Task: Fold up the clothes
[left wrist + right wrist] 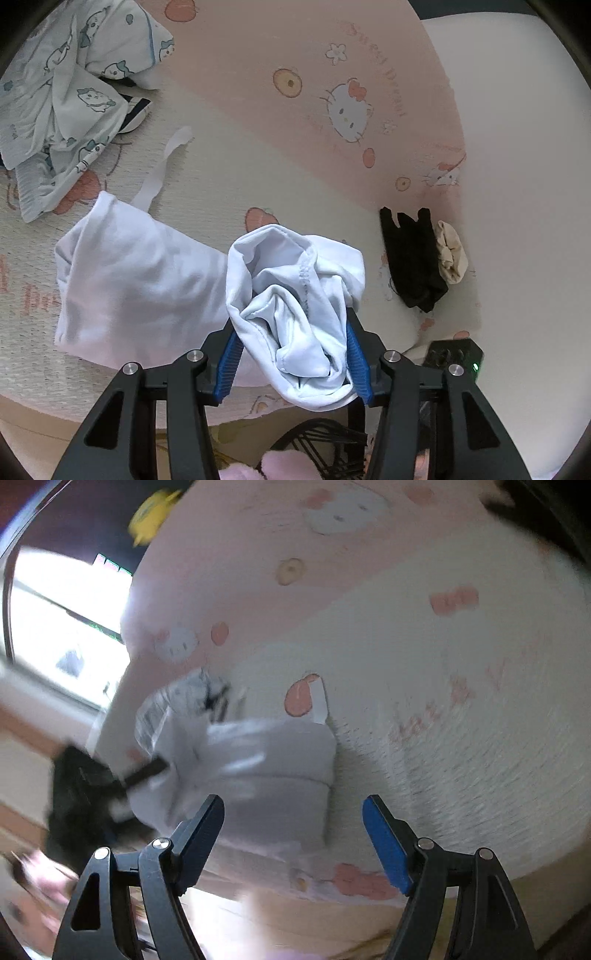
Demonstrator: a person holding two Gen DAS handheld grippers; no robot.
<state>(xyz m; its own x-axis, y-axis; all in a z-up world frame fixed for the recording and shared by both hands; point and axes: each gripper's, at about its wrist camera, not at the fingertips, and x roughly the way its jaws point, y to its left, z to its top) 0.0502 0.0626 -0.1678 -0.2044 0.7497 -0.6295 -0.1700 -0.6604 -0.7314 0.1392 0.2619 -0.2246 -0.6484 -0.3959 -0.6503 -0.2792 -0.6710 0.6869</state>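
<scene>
Left gripper (291,332) fingers clamped on cloth; right gripper (293,805) fingers spread.

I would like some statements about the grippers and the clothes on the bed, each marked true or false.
1. The left gripper holds a bunched white garment. True.
2. The right gripper is closed on cloth. False: its jaws stand apart and hold nothing.
3. A black garment lies on the bed sheet beside a cream one. True.
4. The patterned clothes are neatly folded. False: they lie in a crumpled heap.
</scene>
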